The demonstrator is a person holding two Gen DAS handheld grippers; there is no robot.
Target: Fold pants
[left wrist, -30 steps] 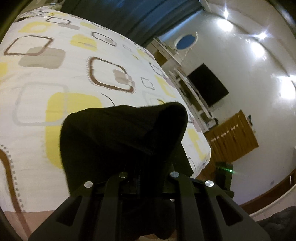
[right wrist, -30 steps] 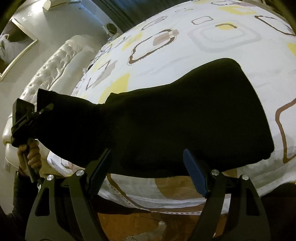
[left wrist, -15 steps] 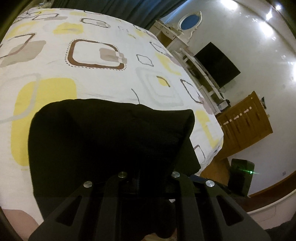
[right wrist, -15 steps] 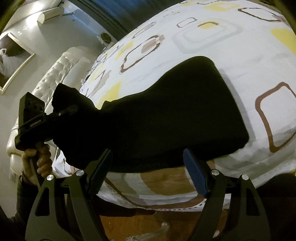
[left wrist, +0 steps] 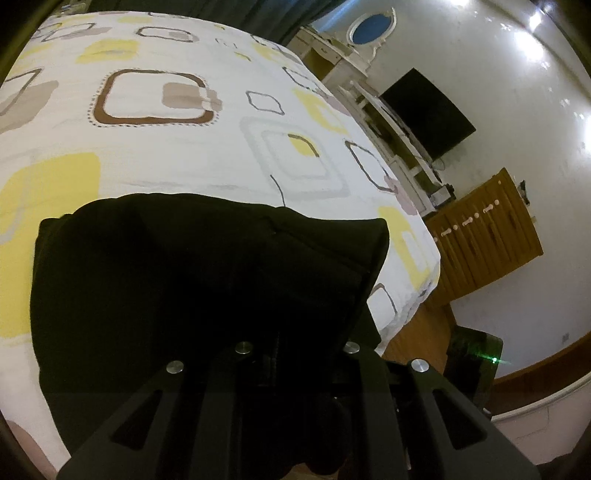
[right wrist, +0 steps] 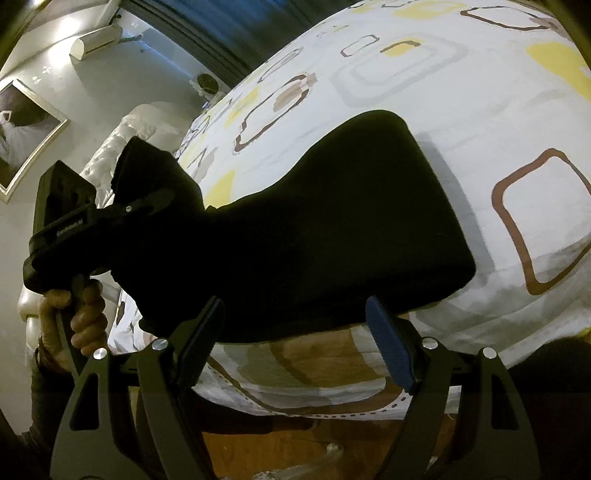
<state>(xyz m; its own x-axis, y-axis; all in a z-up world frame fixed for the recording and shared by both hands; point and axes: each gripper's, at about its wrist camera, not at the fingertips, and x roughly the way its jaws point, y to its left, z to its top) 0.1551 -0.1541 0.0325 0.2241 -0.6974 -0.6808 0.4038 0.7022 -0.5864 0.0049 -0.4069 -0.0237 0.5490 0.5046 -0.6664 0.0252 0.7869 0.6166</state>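
Black pants [right wrist: 351, 221] lie across the patterned bed [right wrist: 480, 92], their right end flat on the sheet. Their left end is raised off the bed, and my left gripper [right wrist: 147, 201] is shut on it, held by a person's hand [right wrist: 74, 314]. In the left wrist view the pants [left wrist: 184, 277] drape over my left gripper [left wrist: 295, 332] and hide its fingertips. My right gripper [right wrist: 295, 301] stands open at the bed's near edge, just short of the pants, with nothing pressed between its blue pads [right wrist: 388, 347].
A tufted white headboard [right wrist: 122, 147] and a framed picture [right wrist: 22, 136] are at the left. Past the bed's far corner stand a white dresser [left wrist: 371, 27], a dark TV [left wrist: 428, 114] and a wooden cabinet [left wrist: 484, 236]. Wooden floor [right wrist: 295, 454] lies below the bed edge.
My left gripper has carried the raised pants end along the bed toward the flat end, and more bed shows beyond it. My right gripper has shifted slightly and stays open.
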